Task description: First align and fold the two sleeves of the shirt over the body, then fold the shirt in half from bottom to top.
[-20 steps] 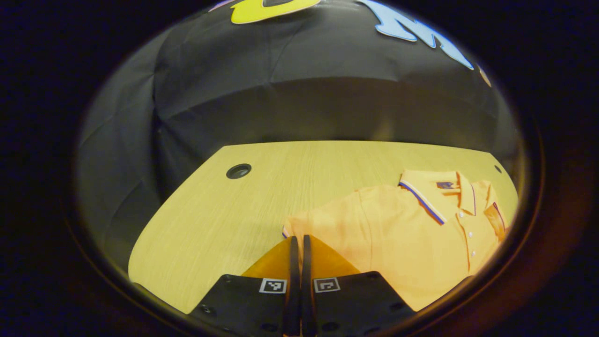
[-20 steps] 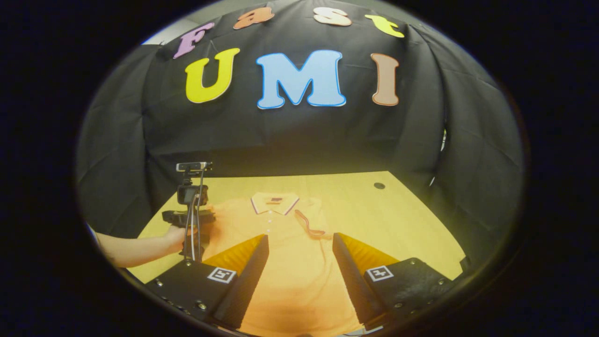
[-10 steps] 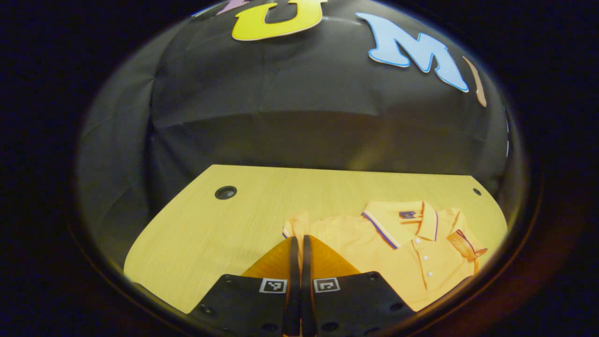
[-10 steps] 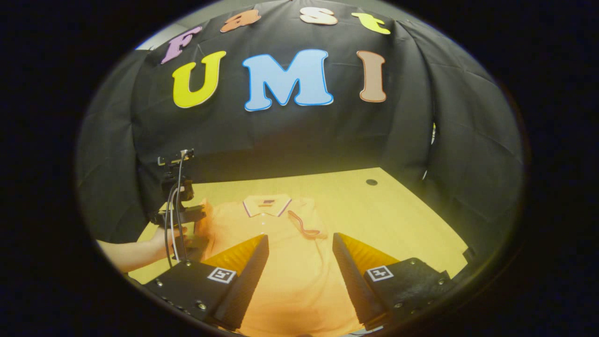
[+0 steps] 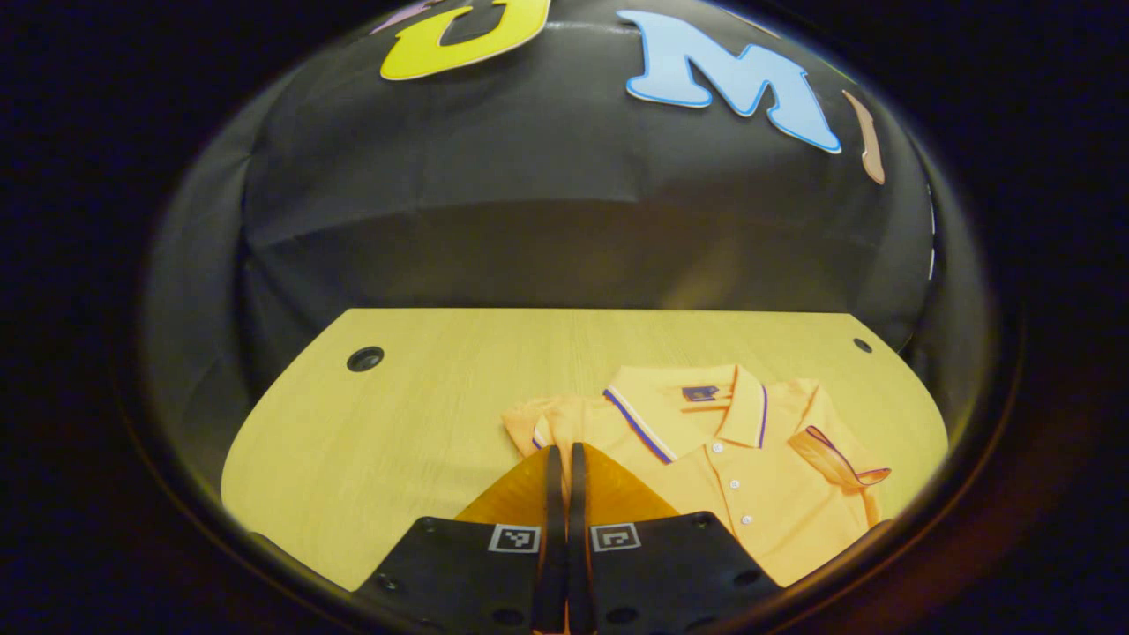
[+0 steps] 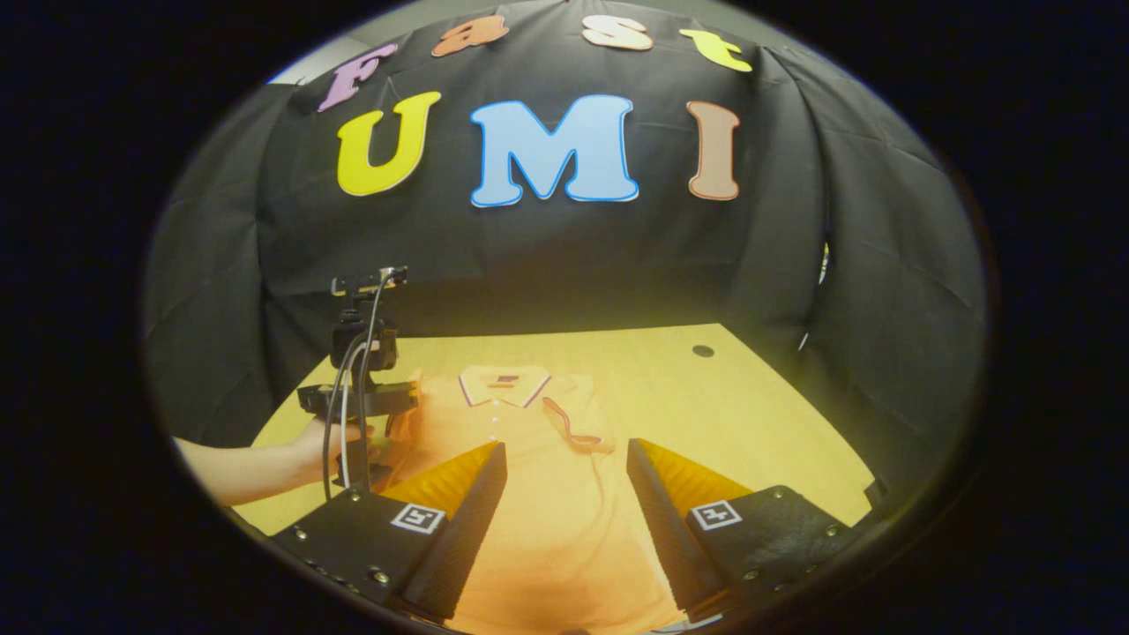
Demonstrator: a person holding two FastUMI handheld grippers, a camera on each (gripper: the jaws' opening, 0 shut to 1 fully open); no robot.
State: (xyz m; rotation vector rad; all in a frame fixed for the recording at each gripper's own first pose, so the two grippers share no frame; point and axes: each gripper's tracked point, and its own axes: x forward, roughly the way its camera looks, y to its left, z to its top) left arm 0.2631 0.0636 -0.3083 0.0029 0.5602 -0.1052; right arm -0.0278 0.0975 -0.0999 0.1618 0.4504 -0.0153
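An orange polo shirt [image 5: 750,476] lies flat on the pale wooden desk [image 5: 423,414], collar toward the black cloth wall, chest up. The collar [image 5: 684,406] is edged with dark blue and white stripes, and a small dark label [image 5: 701,393] sits inside the neck; its writing is too small to read. A short placket with white buttons [image 5: 732,484] runs down from the collar. In the left gripper view, the sleeve on the right side [image 5: 833,454] is folded in over the chest, its striped cuff curling up near the shirt's edge. The other sleeve [image 5: 529,423] is bunched and raised beside the collar, right at the tips of the left tongs [image 5: 561,451]. Those tongs are clenched, fingers pressed together with sleeve cloth at their tips, though whether both fingers truly pinch the cloth cannot be told. In the right gripper view, the right tongs [image 6: 566,454] are released, fingers spread wide above the lower body of the shirt [image 6: 547,503], touching nothing. Farther off, a hand [image 6: 331,441] holds the left gripper [image 6: 362,388] at the shirt's left shoulder. Two dark round holes [image 5: 365,359] mark the desk's far corners.
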